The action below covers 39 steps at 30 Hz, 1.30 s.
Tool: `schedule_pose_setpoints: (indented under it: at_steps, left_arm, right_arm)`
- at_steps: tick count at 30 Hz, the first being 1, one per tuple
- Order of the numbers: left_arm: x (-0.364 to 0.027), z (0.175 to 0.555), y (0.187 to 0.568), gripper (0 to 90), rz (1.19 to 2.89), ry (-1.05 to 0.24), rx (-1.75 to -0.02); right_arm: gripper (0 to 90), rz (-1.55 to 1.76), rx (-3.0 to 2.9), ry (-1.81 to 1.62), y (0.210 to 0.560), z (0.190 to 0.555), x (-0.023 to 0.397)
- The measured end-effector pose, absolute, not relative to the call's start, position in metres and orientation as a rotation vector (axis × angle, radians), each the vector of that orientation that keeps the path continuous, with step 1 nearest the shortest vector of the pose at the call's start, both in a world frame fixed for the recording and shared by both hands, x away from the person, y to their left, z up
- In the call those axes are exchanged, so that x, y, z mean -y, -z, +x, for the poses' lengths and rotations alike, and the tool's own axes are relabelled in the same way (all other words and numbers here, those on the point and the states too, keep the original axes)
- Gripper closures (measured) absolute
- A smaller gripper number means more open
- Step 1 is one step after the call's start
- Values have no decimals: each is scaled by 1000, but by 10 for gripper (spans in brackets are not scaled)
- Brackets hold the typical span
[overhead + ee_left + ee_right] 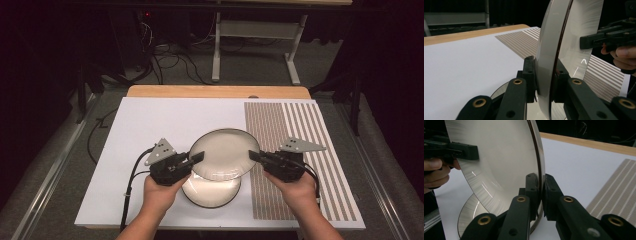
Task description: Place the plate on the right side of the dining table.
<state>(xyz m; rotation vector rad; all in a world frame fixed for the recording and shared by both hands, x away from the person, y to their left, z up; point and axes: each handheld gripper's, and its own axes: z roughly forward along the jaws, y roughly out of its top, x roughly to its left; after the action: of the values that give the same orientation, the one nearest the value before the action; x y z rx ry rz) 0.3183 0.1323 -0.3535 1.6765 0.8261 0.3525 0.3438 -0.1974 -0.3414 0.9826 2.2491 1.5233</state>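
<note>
- A second shallow metal plate (210, 195) lies flat on the desk (150, 125) at the near middle, directly under the raised one. Its dish looks empty; its far part is hidden by the plate above.
- The left tongs (198, 158), held in the person's left hand (159, 192), are closed on the left rim of the upper plate (225, 152). In the left gripper view the two black jaws pinch the thin rim (546, 75) from both sides.
- The right tongs (254, 156), held in the right hand (295, 189), are likewise clamped on the opposite, right rim; the right gripper view shows the rim (539, 182) squeezed between the pads.
- Gripping at opposite edges probably keeps the wide, light plate level and stops it swinging, which one grip on a thin rim could not do.
- The upper plate hangs clear of the desk, above and slightly beyond the lower one, and holds nothing that I can see.
- To the right, a striped mat (295, 150) runs from near to far, bare.
- At the far edge, a strip of wooden desk top (215, 91) shows beyond the white sheet.
</note>
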Motion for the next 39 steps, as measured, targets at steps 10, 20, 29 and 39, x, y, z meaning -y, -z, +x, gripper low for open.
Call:
schedule_pose_setpoints:
  at_steps: [10,20,29,39]
  left_arm:
    - [-93,326,351,779,1709,-312,-771]
    - [-56,337,356,776,1742,-262,-745]
    - [-30,349,357,771,1775,-239,-732]
    - [-3,365,360,754,1816,-229,-743]
  right_arm:
    - [862,1009,-2192,-1503,338,332,239]
    - [863,1053,-2142,-1466,341,324,274]
    - [865,1110,-2084,-1467,345,319,299]
    - [865,1161,-2038,-1425,348,322,319]
